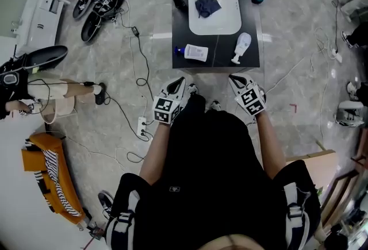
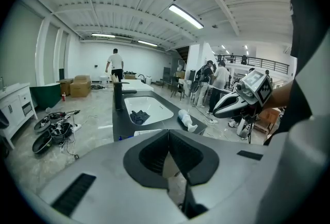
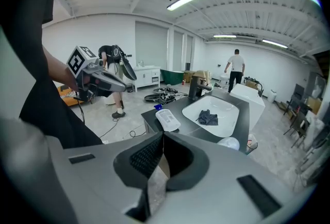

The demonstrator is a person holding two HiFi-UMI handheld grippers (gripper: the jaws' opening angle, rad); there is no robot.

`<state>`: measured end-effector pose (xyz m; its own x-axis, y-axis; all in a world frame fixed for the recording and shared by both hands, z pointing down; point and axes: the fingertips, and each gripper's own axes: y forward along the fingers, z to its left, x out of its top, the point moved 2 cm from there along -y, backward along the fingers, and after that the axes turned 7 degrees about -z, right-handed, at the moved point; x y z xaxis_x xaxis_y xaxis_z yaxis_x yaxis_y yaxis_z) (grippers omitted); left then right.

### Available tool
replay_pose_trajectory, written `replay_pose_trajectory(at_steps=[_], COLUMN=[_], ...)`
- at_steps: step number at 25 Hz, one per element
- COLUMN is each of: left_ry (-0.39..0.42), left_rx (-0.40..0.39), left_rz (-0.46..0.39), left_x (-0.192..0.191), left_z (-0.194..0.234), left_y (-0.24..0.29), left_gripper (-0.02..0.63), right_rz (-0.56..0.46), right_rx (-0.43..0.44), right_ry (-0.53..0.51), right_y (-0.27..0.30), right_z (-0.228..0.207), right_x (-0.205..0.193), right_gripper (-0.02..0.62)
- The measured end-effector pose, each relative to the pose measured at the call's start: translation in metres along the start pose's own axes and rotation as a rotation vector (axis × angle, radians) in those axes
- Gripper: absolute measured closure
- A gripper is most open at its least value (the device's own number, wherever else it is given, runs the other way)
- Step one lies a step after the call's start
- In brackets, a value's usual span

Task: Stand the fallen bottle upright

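Faced a dark counter [image 1: 219,54] with a white sink [image 1: 229,20] sunk into its far half. Held the left claw [image 1: 183,80] and the right claw [image 1: 232,78] side by side just short of the counter's near edge, each with jaws pressed together on nothing. Found a white spray bottle [image 1: 242,46] lying on its side at the near right corner of the counter, nozzle end toward the near edge, apart from both claws. Noted a flatter white bottle [image 1: 195,52] with a blue cap, also lying down, at the near left, and a dark cloth [image 1: 207,5] crumpled in the sink. Judged the task not yet begun: the approach step, nothing touched. Could not tell from the task alone which lying bottle was meant; took the spray bottle as likelier. Next move, on that reading: open the right claw wide, reach forward over the near edge, close across the bottle's body, then tip it up onto its base and let go only once it stood steady.
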<state>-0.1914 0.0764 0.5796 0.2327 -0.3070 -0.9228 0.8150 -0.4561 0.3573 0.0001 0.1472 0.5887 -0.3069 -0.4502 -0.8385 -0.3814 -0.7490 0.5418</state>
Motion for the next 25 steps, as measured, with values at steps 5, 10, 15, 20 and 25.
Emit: replay_pose_trajectory(at_steps=[5, 10, 15, 20, 25], left_ry=[-0.010, -0.016, -0.033, -0.040, -0.042], left_rx=[-0.028, -0.056, -0.072, -0.093, -0.120], left_rz=[0.002, 0.017, 0.030, 0.040, 0.042], left_x=[0.003, 0.006, 0.006, 0.005, 0.007], left_z=[0.015, 0.033, 0.051, 0.068, 0.080], left_y=[0.011, 0.020, 0.028, 0.037, 0.045], left_gripper=[0.592, 0.591, 0.592, 0.592, 0.592], right_rz=[0.027, 0.054, 0.085, 0.112, 0.128], right_rx=[-0.007, -0.003, 0.018, 0.042, 0.064], right_ry=[-0.009, 0.007, 0.012, -0.007, -0.021], right_y=[0.013, 0.031, 0.053, 0.076, 0.097], right_z=[-0.003, -0.006, -0.004, -0.002, 0.001], right_x=[0.004, 0.009, 0.011, 0.017, 0.024], right_gripper=[0.535, 0.535, 0.535, 0.535, 0.535])
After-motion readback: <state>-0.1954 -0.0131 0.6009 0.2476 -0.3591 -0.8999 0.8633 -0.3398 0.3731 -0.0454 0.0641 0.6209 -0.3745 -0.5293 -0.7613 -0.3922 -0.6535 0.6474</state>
